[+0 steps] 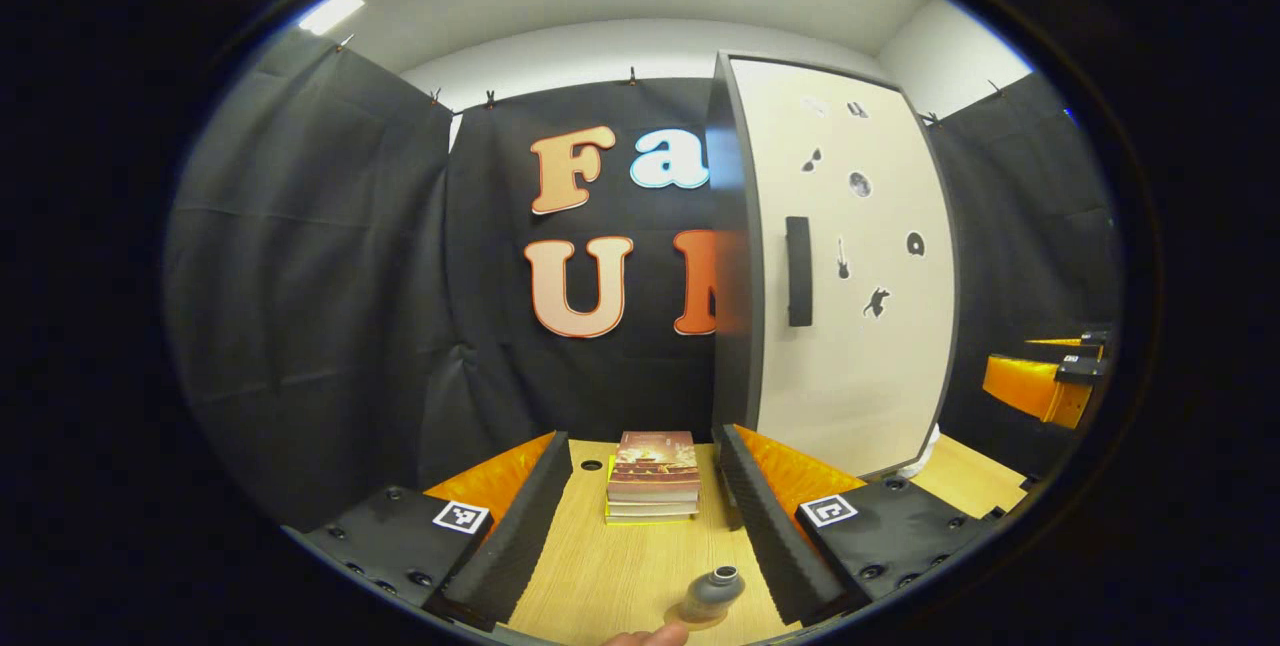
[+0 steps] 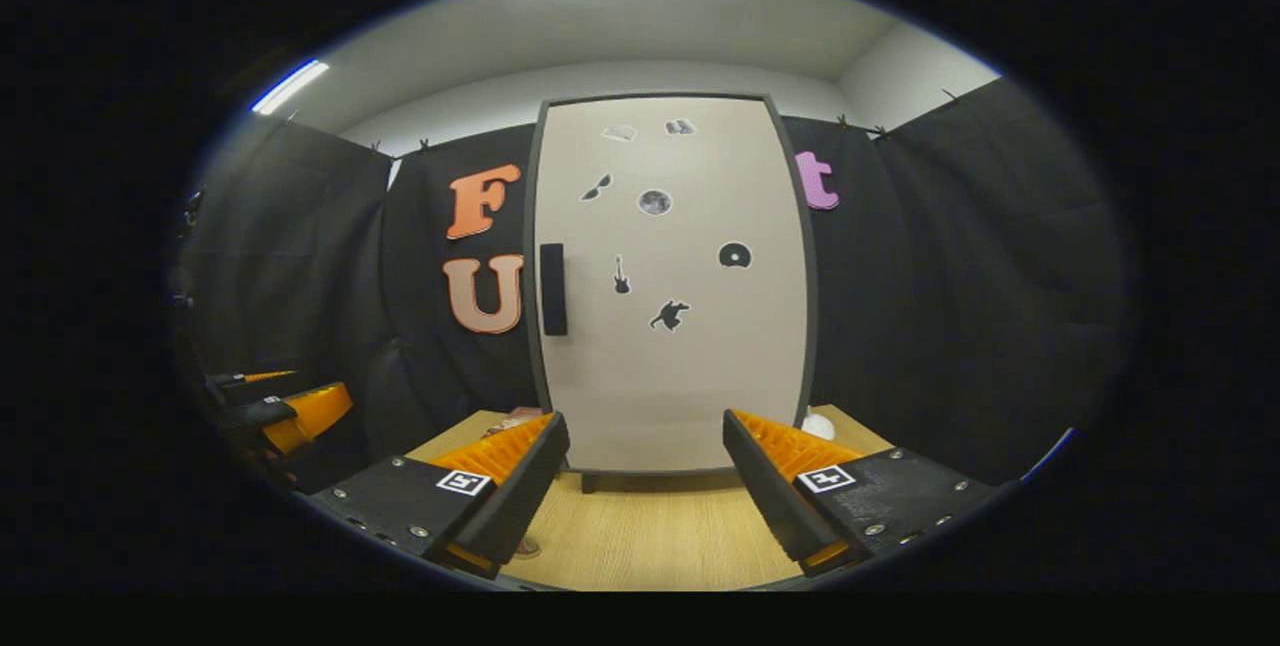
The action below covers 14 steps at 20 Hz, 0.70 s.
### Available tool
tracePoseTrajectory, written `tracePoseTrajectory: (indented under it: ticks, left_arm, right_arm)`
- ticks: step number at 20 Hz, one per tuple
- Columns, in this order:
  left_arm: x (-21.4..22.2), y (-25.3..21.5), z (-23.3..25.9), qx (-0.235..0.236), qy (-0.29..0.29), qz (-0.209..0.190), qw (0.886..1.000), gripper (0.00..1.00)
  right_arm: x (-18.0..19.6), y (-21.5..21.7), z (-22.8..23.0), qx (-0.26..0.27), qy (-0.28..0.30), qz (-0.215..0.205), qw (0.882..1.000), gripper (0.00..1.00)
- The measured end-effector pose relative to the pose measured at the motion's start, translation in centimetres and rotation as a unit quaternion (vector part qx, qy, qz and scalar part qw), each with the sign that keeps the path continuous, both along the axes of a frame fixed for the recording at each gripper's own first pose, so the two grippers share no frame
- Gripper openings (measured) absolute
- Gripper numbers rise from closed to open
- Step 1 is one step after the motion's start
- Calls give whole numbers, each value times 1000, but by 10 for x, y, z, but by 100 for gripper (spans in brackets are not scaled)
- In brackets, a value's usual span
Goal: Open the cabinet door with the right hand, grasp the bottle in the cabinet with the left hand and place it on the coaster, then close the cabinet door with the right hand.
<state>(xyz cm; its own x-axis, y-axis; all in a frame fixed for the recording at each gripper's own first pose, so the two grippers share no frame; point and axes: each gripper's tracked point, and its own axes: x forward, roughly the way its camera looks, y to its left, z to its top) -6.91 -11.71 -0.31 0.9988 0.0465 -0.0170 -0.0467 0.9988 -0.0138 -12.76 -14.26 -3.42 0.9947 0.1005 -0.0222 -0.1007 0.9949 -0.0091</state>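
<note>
While my left gripper [image 1: 643, 444] and right gripper [image 2: 645, 423] both sit wide open, the bottle [image 1: 712, 594] standing loose between my left fingers [image 1: 770, 526] could tip if I swing sideways.

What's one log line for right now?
beige cabinet door: shut | small grey bottle: on wooden table | left gripper: open | right gripper: open
</note>
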Motion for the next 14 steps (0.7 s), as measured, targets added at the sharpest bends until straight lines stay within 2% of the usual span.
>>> tracePoseTrajectory:
  ticks: [3,5,6,8,9,12,13,14]
  left_arm:
    - [-26,-16,3,-1,0,-8,1000,100]
    - [-37,-20,4,-5,1,-10,1000,97]
    - [-41,-22,4,-6,2,-10,1000,100]
    - [-48,-26,5,-4,3,-11,1000,100]
    - [-50,-25,6,-3,2,-7,1000,94]
    - [-55,-28,6,-1,-1,-6,1000,97]
    - [-55,-29,6,0,-1,-5,1000,94]
    - [-56,-30,6,1,-2,-5,1000,97]
  right_arm:
    - [-26,-18,-2,-2,-2,-13,1000,95]
    - [-41,-26,-2,0,-4,-16,1000,95]
    - [-46,-29,-1,-2,-6,-18,1000,95]
    - [-54,-33,-2,-8,-5,-19,1000,95]
    - [-57,-33,0,-7,-6,-18,1000,95]
    - [-61,-35,2,-1,-8,-16,1000,95]
    - [-61,-34,1,0,-8,-16,1000,95]
    - [-61,-34,1,0,-7,-16,1000,95]
